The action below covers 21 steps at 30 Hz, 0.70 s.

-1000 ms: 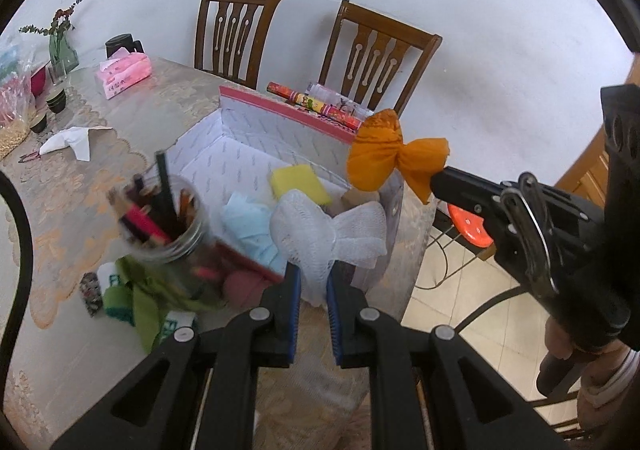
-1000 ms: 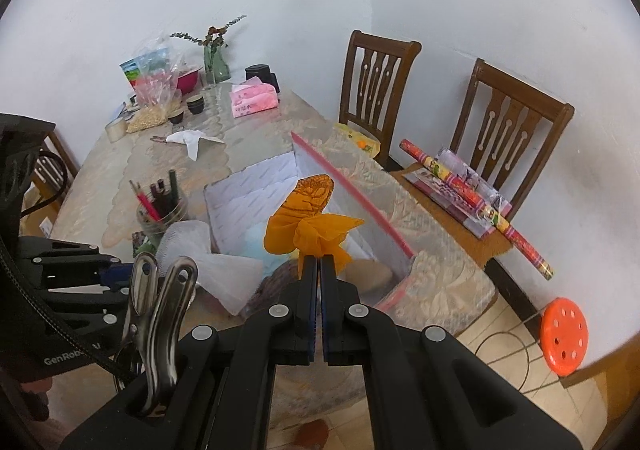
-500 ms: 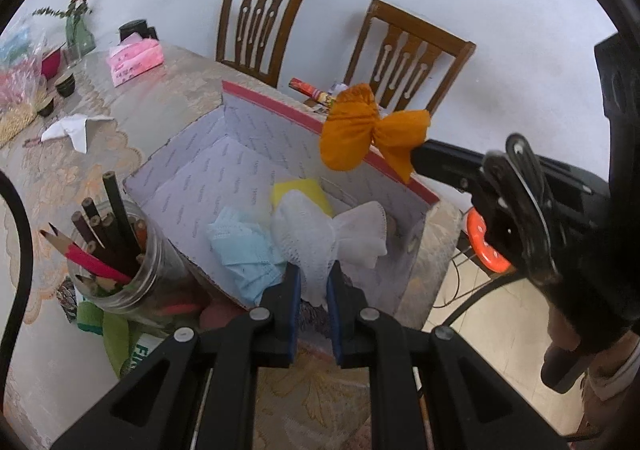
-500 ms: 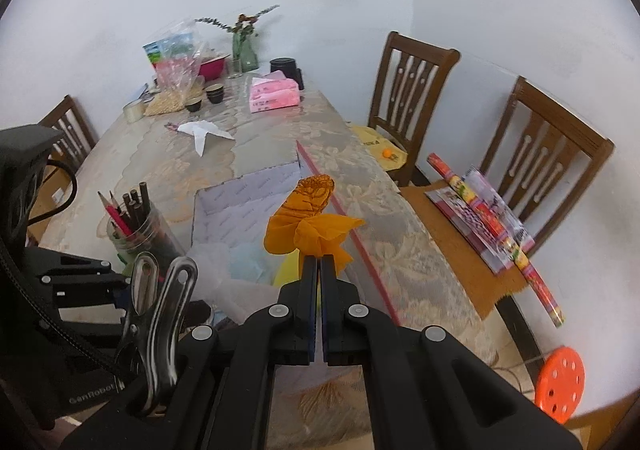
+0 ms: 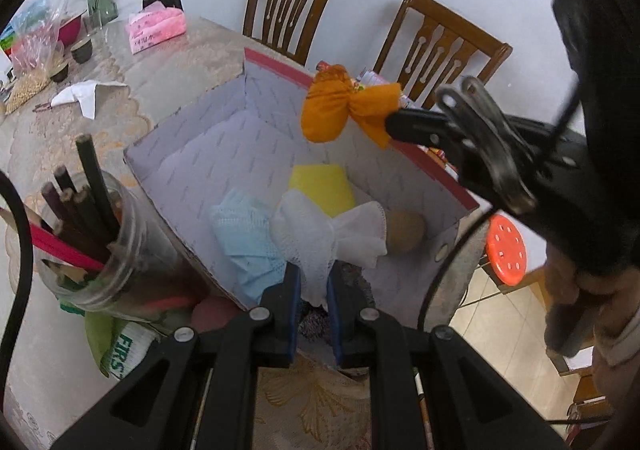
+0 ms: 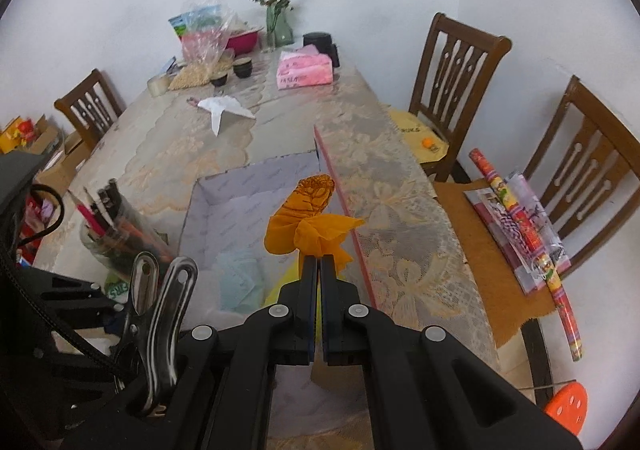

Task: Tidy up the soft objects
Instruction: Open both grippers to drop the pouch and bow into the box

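Over the open box (image 5: 192,154) on the lace-covered table (image 6: 288,122), both tongs carried cloth bundles. Left gripper (image 5: 313,282) pinched the tail of a white gauze bundle (image 5: 316,234); its bulk hung low in the box, beside a blue mask (image 5: 240,234) and partly over a yellow sponge (image 5: 320,186). Right gripper (image 6: 317,266) was pressed tight on the knot of an orange cloth bundle (image 6: 304,210), held above the box near its red-edged far wall.

Both bundles looked light and limp. They sagged and bulged around the pinch, so likely no weight to fight and nothing to break. Gathered neck seemed the sound place to grip: thick enough for the pads, unlikely to slip. Loose frills would probably pull free. Gauze weave might snag on the box edge. Jar of pencils (image 5: 84,234) stood just beside the box, easy to knock.
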Each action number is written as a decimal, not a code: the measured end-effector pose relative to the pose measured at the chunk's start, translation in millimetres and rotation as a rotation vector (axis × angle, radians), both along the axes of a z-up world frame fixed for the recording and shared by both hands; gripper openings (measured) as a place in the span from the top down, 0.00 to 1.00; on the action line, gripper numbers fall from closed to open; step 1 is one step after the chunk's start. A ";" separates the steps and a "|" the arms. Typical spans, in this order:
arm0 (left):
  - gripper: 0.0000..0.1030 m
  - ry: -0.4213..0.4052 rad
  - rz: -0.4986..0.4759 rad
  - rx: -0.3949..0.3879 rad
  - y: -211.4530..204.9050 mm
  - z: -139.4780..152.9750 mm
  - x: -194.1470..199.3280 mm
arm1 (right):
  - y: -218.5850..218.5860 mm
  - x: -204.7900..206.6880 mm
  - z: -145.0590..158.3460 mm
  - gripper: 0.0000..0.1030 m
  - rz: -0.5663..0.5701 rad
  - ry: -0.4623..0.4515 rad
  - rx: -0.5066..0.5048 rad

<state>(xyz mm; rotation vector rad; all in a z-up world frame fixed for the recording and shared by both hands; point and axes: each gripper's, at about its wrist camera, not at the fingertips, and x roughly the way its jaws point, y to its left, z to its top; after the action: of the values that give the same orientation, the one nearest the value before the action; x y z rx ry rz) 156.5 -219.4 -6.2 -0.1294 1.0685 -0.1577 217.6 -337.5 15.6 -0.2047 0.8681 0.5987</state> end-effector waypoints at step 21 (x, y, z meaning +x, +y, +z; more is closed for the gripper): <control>0.67 0.011 -0.003 0.062 -11.9 -5.2 7.9 | 16.6 21.8 -21.7 0.87 0.067 0.095 -0.010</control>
<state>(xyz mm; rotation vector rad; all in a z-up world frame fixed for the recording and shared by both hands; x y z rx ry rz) 164.4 -231.3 -11.4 -0.0733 1.0837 -0.1264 239.4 -320.8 -6.1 -0.2169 0.9590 0.6707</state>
